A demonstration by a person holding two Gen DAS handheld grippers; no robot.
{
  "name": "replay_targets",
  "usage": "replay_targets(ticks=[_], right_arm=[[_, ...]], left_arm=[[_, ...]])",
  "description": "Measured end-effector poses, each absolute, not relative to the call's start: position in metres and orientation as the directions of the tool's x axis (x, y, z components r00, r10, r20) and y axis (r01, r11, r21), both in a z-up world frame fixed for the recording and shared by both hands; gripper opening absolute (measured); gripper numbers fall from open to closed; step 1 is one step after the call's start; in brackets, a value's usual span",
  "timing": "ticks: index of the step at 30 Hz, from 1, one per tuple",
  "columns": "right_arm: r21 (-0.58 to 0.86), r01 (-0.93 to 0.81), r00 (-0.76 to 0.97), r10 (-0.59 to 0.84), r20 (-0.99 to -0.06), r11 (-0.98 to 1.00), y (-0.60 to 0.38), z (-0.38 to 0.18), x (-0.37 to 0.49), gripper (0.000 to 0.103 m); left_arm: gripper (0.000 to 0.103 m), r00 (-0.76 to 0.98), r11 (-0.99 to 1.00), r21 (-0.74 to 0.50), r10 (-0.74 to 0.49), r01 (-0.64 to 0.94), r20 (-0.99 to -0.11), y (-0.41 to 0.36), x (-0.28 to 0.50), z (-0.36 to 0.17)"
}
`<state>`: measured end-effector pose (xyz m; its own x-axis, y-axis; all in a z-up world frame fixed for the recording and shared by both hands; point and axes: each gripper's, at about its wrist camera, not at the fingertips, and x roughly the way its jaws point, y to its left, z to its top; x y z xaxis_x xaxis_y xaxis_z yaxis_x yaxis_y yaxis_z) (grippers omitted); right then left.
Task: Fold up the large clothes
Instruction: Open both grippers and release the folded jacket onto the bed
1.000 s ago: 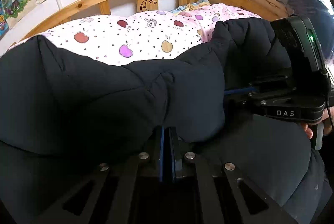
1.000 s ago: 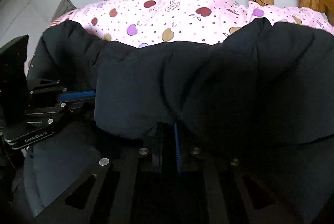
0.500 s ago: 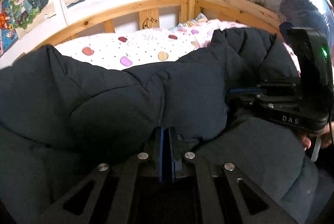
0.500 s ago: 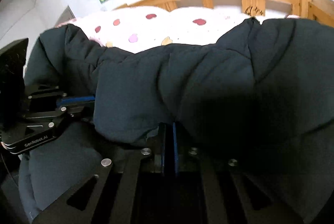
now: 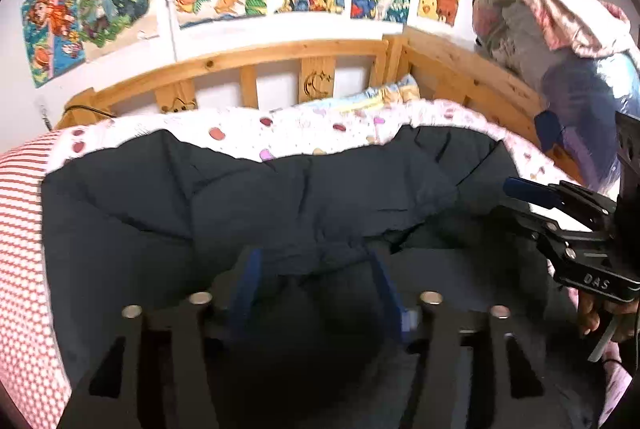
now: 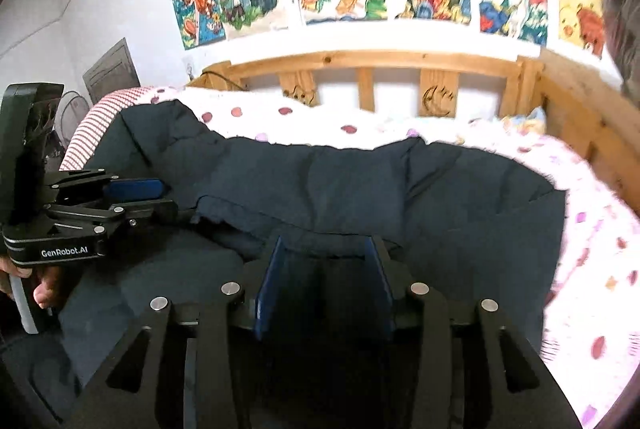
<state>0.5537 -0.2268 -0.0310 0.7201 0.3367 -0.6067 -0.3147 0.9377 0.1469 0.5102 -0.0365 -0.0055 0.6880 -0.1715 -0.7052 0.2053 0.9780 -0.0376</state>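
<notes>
A large dark navy padded jacket (image 5: 248, 205) lies folded over on the bed; it also fills the right wrist view (image 6: 360, 189). My left gripper (image 5: 316, 265) is open, its blue pads apart over the folded hem, holding nothing. It also shows at the left of the right wrist view (image 6: 160, 197). My right gripper (image 6: 324, 253) is open over the jacket's near edge, and shows at the right of the left wrist view (image 5: 516, 197).
The bed has a pink apple-print sheet (image 6: 592, 229) and a red-striped cover (image 5: 20, 229) at the left. A wooden headboard (image 5: 280, 69) and side rail (image 5: 472, 77) fence the far and right sides. Bagged bedding (image 5: 560, 49) is piled at the right.
Both grippers let go of the jacket's edge and opened. The lifted fold dropped flat onto the jacket. Both grippers drew back and up.
</notes>
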Motion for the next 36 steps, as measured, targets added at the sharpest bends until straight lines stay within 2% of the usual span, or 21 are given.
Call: replay_targets(ticks=[1,3,5,6,10,12,16,27,36], right_arm=[[0.145,-0.314,0.724,0.336,-0.602,0.938,-0.231,-0.022,0.55,0.042],[0.135,-0.313,0.738,0.33,-0.588,0.94,-0.239,-0.007,0.538,0.05],[0.121,-0.315,0.757,0.326,-0.566,0.941,-0.244,0.009,0.525,0.059],[0.119,-0.314,0.763,0.325,-0.558,0.942,-0.245,0.015,0.518,0.06],[0.121,-0.31,0.778,0.324,-0.538,0.943,-0.252,0.037,0.492,0.075],[0.121,-0.308,0.788,0.324,-0.524,0.944,-0.257,0.048,0.477,0.078],[0.116,-0.301,0.805,0.318,-0.501,0.946,-0.264,0.065,0.449,0.088],[0.089,-0.297,0.835,0.303,-0.46,0.951,-0.28,0.103,0.375,0.091],[0.061,-0.306,0.846,0.301,-0.441,0.95,-0.282,0.119,0.322,0.092]], left_arm=[[0.069,0.696,0.979,-0.042,-0.173,0.201,-0.697,-0.034,0.505,0.001],[0.082,0.717,0.981,-0.058,-0.176,0.187,-0.675,-0.032,0.491,0.017],[0.088,0.733,0.983,-0.077,-0.174,0.165,-0.657,-0.029,0.478,0.031],[0.091,0.738,0.984,-0.086,-0.173,0.155,-0.652,-0.029,0.473,0.036],[0.098,0.757,0.986,-0.116,-0.168,0.123,-0.632,-0.029,0.446,0.06],[0.103,0.764,0.988,-0.103,-0.154,0.114,-0.626,-0.032,0.433,0.069],[0.103,0.795,0.989,-0.07,-0.146,0.129,-0.589,-0.041,0.402,0.086],[0.103,0.847,0.987,-0.02,-0.146,0.159,-0.511,-0.056,0.32,0.125],[0.103,0.869,0.991,0.011,-0.109,0.13,-0.484,-0.053,0.272,0.131]])
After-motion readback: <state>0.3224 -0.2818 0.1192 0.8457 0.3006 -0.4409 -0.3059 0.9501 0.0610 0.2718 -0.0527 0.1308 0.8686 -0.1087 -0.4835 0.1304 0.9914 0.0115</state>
